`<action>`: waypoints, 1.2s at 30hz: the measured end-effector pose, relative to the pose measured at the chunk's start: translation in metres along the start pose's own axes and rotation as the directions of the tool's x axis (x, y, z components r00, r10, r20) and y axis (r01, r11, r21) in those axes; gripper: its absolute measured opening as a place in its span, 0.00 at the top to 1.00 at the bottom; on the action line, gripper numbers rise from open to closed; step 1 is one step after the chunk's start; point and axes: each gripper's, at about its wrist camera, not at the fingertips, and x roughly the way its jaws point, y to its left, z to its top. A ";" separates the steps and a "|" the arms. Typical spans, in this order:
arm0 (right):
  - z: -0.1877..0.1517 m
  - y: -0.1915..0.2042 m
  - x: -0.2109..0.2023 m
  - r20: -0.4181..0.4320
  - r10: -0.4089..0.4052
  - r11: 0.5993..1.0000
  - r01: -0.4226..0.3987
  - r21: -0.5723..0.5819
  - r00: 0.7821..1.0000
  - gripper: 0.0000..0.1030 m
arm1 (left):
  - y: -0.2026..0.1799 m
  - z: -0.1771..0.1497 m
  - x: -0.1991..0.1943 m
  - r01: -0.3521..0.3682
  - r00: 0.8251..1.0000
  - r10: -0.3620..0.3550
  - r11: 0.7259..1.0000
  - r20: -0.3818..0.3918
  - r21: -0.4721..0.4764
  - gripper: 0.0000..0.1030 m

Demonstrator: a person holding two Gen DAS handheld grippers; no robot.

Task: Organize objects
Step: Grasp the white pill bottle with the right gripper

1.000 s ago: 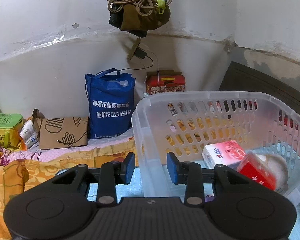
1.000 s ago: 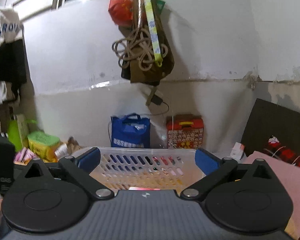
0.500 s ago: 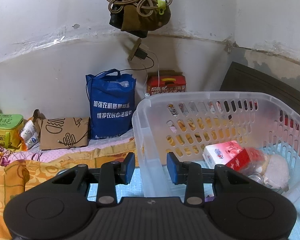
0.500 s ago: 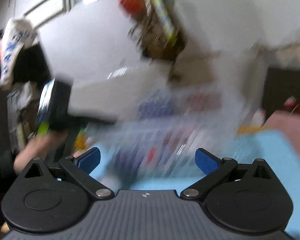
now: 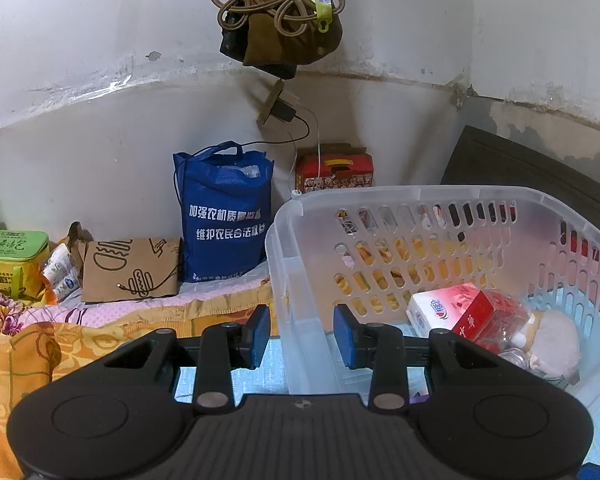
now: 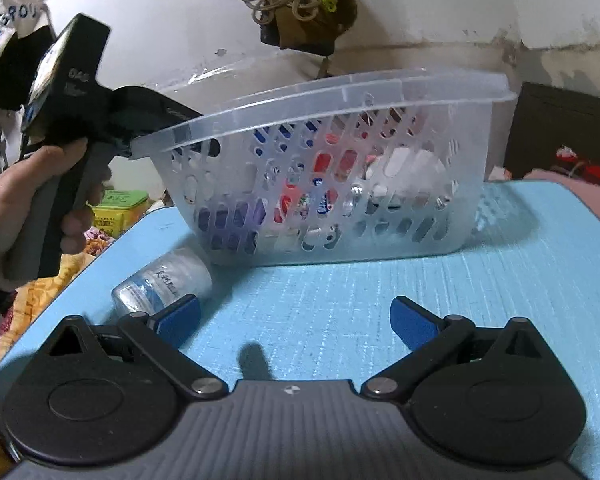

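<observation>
A clear plastic basket [image 5: 420, 194] stands on a blue mat [image 6: 380, 300], tipped up at one end. My left gripper [image 5: 302, 330] is shut on the basket's corner wall, and the right wrist view shows it clamped on the rim [image 6: 140, 144]. Inside lie a tissue pack [image 5: 436, 306], a red box [image 5: 474, 320] and a pale soft item [image 5: 556, 332]. My right gripper [image 6: 296, 316] hangs open low over the mat, in front of the basket [image 6: 380, 92]. A clear bottle [image 6: 168, 280] lies on the mat beside its left finger, apart from it.
A blue tote bag [image 5: 224, 216], a brown paper bag [image 5: 130, 270], a green box [image 5: 12, 256] and a red carton [image 5: 334, 174] line the wall. A dark board [image 5: 540, 176] leans at the right. A person's hand [image 6: 40, 208] holds the left gripper's handle.
My right gripper has dropped from above the basket to just over the blue mat. The red box inside slid against the tissue pack. The left gripper kept still.
</observation>
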 end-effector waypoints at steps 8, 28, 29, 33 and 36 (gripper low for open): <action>0.000 0.018 0.005 -0.004 0.133 0.990 -0.133 0.048 0.991 0.00 | 0.000 0.000 -0.001 -0.002 1.000 0.002 1.000 0.000 -0.002 0.61; 0.012 0.084 0.060 -0.087 0.081 0.987 -0.092 -0.133 0.993 0.01 | 0.002 0.000 -0.001 0.006 1.000 -0.006 1.000 -0.006 -0.001 0.61; 0.012 0.086 0.063 -0.093 0.072 0.985 -0.086 -0.150 0.993 0.03 | 0.002 0.000 -0.001 0.006 1.000 -0.006 1.000 -0.005 -0.001 0.61; 0.010 0.086 0.062 -0.104 0.080 0.982 -0.097 -0.162 0.991 0.29 | 0.002 -0.001 0.000 0.009 1.000 -0.009 1.000 -0.004 0.001 0.61; 0.008 0.082 0.056 -0.081 0.079 0.983 -0.091 -0.158 0.994 0.32 | 0.002 -0.001 -0.001 0.010 1.000 -0.010 1.000 -0.005 0.000 0.61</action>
